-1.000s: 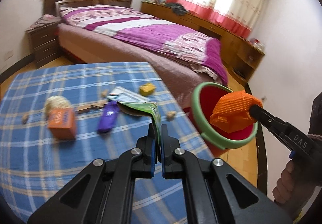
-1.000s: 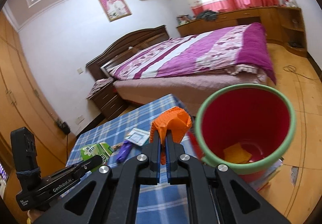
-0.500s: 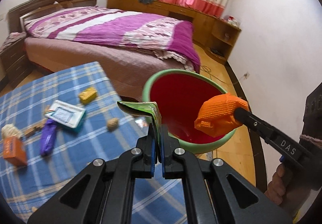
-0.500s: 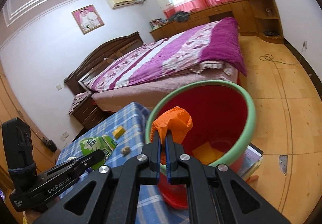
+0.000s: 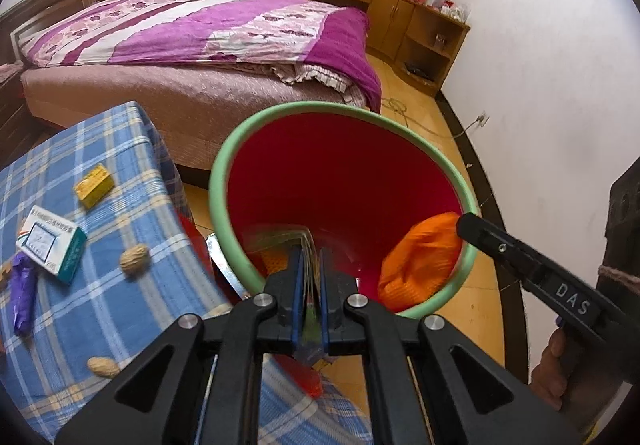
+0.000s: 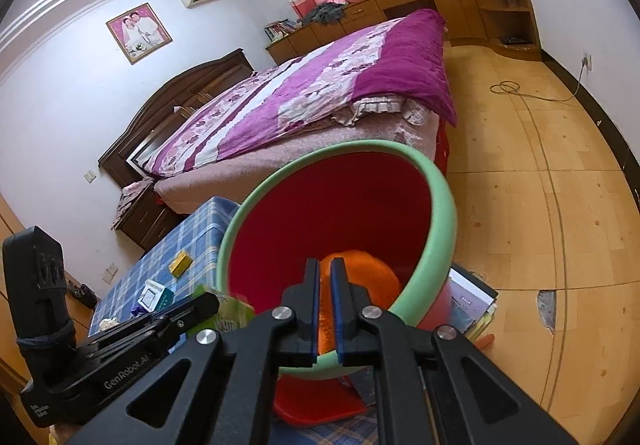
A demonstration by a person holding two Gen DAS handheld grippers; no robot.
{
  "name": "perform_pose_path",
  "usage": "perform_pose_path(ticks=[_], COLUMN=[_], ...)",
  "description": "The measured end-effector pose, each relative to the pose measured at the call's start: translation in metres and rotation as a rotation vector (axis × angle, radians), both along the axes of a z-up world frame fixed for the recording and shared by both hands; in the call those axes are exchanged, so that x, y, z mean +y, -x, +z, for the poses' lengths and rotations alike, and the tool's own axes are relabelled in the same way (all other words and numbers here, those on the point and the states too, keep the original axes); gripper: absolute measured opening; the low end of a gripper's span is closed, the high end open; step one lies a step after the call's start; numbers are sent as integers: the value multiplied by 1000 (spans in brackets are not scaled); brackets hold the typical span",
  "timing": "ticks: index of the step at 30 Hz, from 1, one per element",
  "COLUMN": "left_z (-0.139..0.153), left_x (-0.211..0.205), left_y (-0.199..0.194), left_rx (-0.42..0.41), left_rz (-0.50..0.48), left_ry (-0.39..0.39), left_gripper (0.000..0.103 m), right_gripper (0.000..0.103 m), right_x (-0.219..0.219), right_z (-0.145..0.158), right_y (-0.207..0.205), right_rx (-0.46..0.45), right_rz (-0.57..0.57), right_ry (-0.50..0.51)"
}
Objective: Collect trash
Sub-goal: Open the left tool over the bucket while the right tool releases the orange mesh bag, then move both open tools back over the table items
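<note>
A red bin with a green rim (image 5: 436,161) (image 6: 440,181) stands beside the blue checked table (image 5: 100,277). My left gripper (image 5: 310,265) is over the bin's near rim, shut on a green wrapper (image 5: 306,241) that is blurred. My right gripper (image 6: 325,273) is at the bin's mouth with its jaws slightly parted around a crumpled orange piece (image 6: 360,277), which also shows in the left wrist view (image 5: 420,257). More orange trash (image 5: 274,259) lies in the bin's bottom.
On the table lie a yellow box (image 5: 94,185), a white and teal box (image 5: 52,241), a purple wrapper (image 5: 22,297) and two nuts (image 5: 135,255). A bed (image 5: 200,57) stands behind. Books (image 6: 472,305) lie on the floor by the bin.
Both grippers have moved from above the table to the bin's mouth and dipped toward it. The right jaws have parted a little around the orange piece.
</note>
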State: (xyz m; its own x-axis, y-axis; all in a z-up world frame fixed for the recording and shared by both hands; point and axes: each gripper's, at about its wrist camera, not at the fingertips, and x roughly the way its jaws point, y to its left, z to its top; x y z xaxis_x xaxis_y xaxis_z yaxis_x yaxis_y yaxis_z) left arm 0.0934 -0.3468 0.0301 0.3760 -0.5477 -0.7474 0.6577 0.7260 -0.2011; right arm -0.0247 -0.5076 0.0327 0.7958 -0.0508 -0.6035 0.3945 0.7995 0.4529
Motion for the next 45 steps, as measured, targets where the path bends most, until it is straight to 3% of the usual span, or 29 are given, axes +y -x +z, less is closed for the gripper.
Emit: perform_pose_path(ticks=[5,11,17,21,25,28,32,45], left_z=[-1,1,6,10,15,18,22,25], left_x=[-10,-4,21,42,71,94,122,208], left_y=[0,-4,-2,0,3,3,3,-13], left_rx=[-9,-5,-11,-24,-40,-48,-64,-89], left_rz=[9,43,89,124,164,195,247,426], left_ry=[-7,-12,-5,0,4,7,13,4], left_gripper=[29,31,44,52,54,55,67,69], right_gripper=[16,31,44,58,68,71,76,80], right_x=[-13,-14,0,14,30,45,65,119], right_z=[-1,2,5,8,11,15,20,30], right_y=[-1,2,6,10,13,12,9,-19], right_rx=[6,-16,-33,-45,-52,-54,-47,-14], right_rz=[-7,0,6,2,6,15,38,124], right_ry=[-30,-37,-34,-33,-32,-29,-17,16])
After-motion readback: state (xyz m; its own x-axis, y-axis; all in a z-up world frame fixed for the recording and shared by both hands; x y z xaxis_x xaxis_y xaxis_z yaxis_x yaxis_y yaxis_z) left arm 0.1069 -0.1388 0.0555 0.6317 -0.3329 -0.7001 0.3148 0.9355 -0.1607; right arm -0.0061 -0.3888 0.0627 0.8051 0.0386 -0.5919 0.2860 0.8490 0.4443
